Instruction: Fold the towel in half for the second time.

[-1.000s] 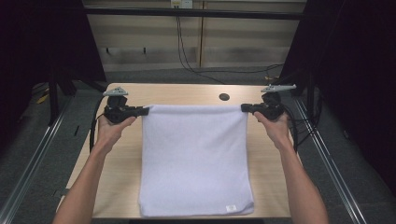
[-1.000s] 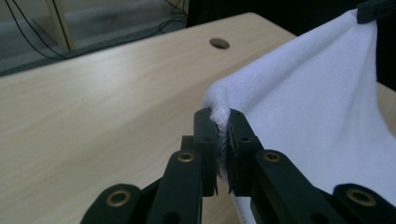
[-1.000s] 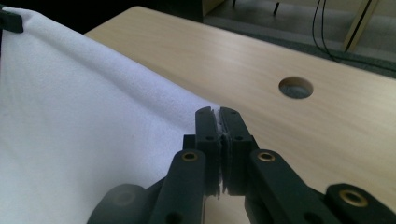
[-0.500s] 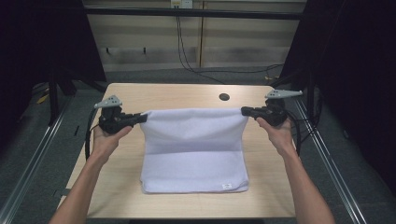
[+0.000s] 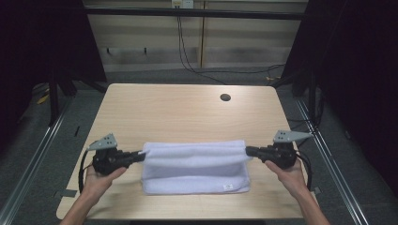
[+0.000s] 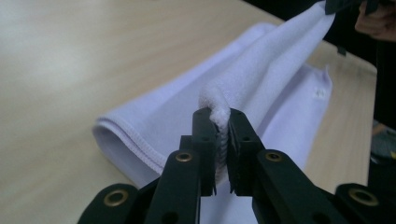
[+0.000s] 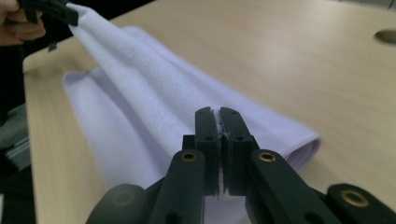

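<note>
1. Your counter [image 5: 178, 112] is pale wood-grain laminate w/ rounded corners and a round dark cable hole [image 5: 225, 97] near its far right edge.
2. Room: grey carpet-like floor round the counter, metal rails [image 5: 42, 140] running along both sides, dark curtains left and right, and a light panelled wall at the back w/ cables [image 5: 187, 51] hanging down it to the floor.
3. The white towel [image 5: 195, 164] lies across the near half of the counter, folded over on itself; the fold sits on the far side in the high view.
4. Your left gripper [image 5: 141, 153] has its jaws clamped on the towel's upper-layer left corner; in the left gripper view [image 6: 218, 116] a tuft of cloth bulges out between the pads.
5. Your right gripper [image 5: 248, 151] pinches the opposite corner, jaws nearly together w/ a thin line of cloth between them, as the right gripper view [image 7: 219, 116] shows.
6. The top layer is stretched between both grippers, raised a bit above the bottom layer, which rests flat on the counter.
7. Labels: a small white tag [image 5: 227, 187] sits at the towel's near right corner; any print on it is too small to read, prob. a care label.
</note>
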`<state>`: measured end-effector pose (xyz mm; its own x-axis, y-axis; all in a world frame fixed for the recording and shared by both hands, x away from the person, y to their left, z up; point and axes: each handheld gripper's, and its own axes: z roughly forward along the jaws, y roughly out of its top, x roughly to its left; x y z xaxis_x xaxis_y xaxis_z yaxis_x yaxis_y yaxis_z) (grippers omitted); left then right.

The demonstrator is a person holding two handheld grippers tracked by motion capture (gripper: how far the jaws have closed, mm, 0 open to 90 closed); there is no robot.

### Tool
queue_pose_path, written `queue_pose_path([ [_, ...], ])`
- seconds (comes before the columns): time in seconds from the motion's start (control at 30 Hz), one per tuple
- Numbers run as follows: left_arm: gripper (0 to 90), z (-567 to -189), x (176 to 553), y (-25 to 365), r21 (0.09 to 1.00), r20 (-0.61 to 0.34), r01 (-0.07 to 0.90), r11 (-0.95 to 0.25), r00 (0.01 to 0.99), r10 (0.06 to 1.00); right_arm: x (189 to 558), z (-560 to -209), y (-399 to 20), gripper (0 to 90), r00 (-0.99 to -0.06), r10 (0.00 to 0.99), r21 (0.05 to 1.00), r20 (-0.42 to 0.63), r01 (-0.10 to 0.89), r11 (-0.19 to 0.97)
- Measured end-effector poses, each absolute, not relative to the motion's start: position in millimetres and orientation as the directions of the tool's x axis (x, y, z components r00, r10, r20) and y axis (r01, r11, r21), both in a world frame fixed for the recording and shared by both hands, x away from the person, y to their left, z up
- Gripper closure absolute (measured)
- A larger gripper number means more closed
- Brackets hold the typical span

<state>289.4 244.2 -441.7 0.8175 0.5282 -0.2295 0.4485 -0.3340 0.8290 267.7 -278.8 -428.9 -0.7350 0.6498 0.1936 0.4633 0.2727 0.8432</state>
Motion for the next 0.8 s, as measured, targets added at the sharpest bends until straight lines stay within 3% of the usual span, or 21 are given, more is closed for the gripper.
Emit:
queue_pose_path([
  [0.2, 75.8, -462, 258, 250, 0.786, -0.264, 0.468, -0.404, 0.845, 0.466, 238, -459, -275, 82.1, -0.752, 0.617, 0.769, 0.231, 0.530, 0.357],
  [0.3, 72.1, -475, 243, 252, 0.743, -0.263, 0.473, -0.474, 0.858, 0.442, 218, -474, -275, 72.9, -0.754, 0.604, 0.722, 0.259, 0.566, 0.398],
  [0.47, 66.4, -476, 235, 254, 0.735, -0.294, 0.467, -0.491, 0.872, 0.391, 200, -477, -280, 67.4, -0.750, 0.598, 0.718, 0.284, 0.580, 0.386],
  [0.53, 62.9, -473, 233, 258, 0.749, -0.307, 0.480, -0.456, 0.862, 0.403, 197, -477, -282, 65.0, -0.743, 0.604, 0.725, 0.287, 0.581, 0.370],
  [0.6, 55.6, -469, 236, 260, 0.772, -0.298, 0.493, -0.401, 0.838, 0.456, 200, -473, -286, 56.4, -0.704, 0.662, 0.768, 0.256, 0.565, 0.303],
  [0.8, 44.0, -464, 260, 265, 0.804, -0.302, 0.549, -0.229, 0.708, 0.638, 206, -465, -290, 47.2, -0.665, 0.720, 0.825, 0.199, 0.510, 0.243],
])
